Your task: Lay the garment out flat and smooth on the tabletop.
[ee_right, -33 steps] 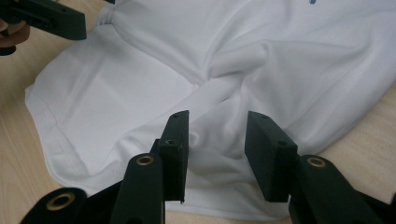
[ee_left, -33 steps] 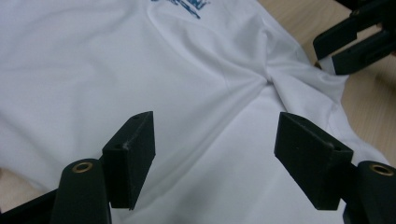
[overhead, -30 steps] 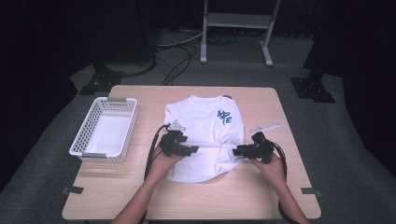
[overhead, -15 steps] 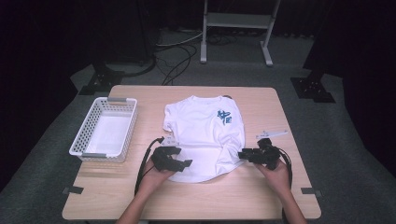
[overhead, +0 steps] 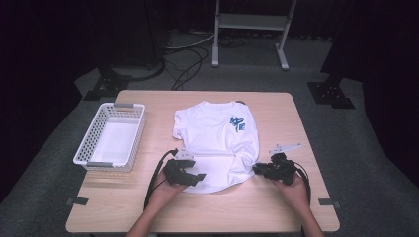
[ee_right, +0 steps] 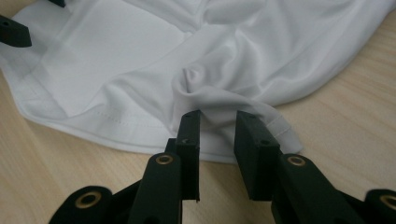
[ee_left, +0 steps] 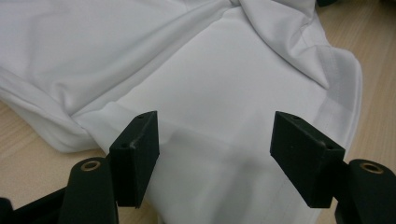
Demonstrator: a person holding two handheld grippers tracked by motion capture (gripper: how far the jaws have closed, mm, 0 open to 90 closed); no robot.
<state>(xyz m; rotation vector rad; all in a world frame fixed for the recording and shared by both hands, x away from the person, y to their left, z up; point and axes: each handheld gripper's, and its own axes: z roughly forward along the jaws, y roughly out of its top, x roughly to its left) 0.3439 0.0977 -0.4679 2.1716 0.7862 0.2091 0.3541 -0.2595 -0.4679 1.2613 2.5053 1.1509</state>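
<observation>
White T-shirt (overhead: 217, 140) with a blue chest print lies spread at the middle of the wooden table (overhead: 148, 212), a white basket (overhead: 109, 136) to its left. The left gripper (ee_left: 215, 140) hovers over the shirt's lower hem, jaws wide apart. The right gripper (ee_right: 217, 126) has a bunched fold of the hem between its jaws, apparently pinching it.

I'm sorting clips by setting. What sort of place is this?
Probably a dark-curtained recording studio or lab: a wooden table on grey carpet, floor cables, a metal stand behind, with a white T-shirt and basket.
</observation>
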